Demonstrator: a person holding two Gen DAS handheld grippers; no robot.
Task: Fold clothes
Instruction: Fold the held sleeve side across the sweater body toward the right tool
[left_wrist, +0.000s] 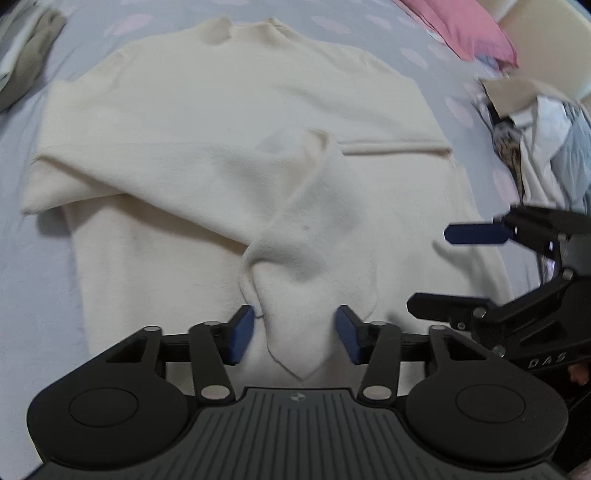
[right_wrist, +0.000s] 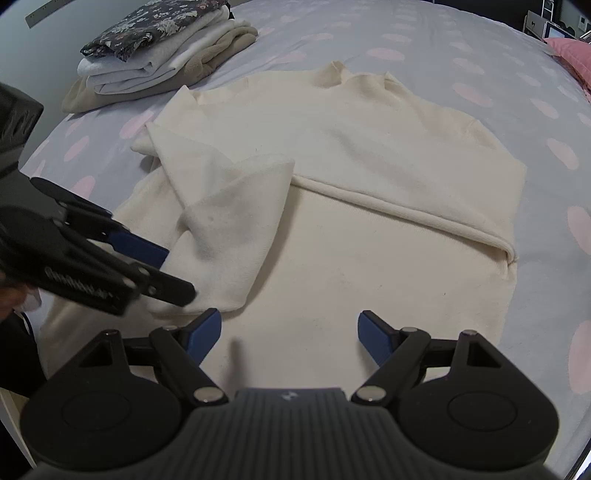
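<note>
A cream sweater (left_wrist: 229, 122) (right_wrist: 369, 155) lies flat on the bed, collar at the far end. One sleeve is folded straight across the chest (right_wrist: 406, 212). The other sleeve (left_wrist: 306, 229) (right_wrist: 229, 221) is folded diagonally over the body, and its cuff lies between the fingers of my left gripper (left_wrist: 295, 332) (right_wrist: 166, 267), which stands open; its left pad (left_wrist: 242, 334) touches the cuff's edge. My right gripper (right_wrist: 290, 334) (left_wrist: 450, 271) hovers open over the sweater's lower body, just right of the cuff, with nothing between its fingers.
A stack of folded clothes (right_wrist: 166, 48) (left_wrist: 33, 55) sits at the far left of the lilac, pink-dotted sheet (right_wrist: 461, 55). A pink pillow (left_wrist: 469, 26) lies at the far right, and a loose heap of garments (left_wrist: 535, 129) is beside the sweater's right side.
</note>
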